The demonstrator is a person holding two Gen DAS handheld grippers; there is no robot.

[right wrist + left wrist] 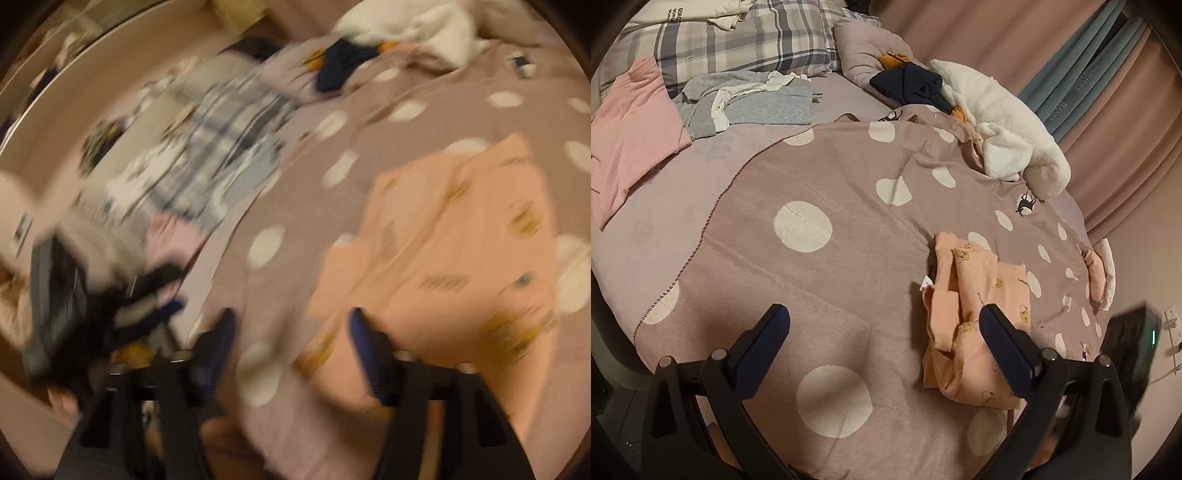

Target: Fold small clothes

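The right wrist view is smeared, so the print on the peach garment (443, 251) is hard to read there. In the left wrist view it lies folded on the polka-dot blanket (820, 177), long axis running away from the camera. The left gripper (886, 336) hangs with jaws wide apart and nothing between them. The right gripper (291, 332) likewise has parted, empty jaws beside the garment's near edge.

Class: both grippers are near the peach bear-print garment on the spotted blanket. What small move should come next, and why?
Probably draw the right gripper clear: its jaws are open with nothing between them, and the peach garment lies folded on the blanket. The left gripper is open too.
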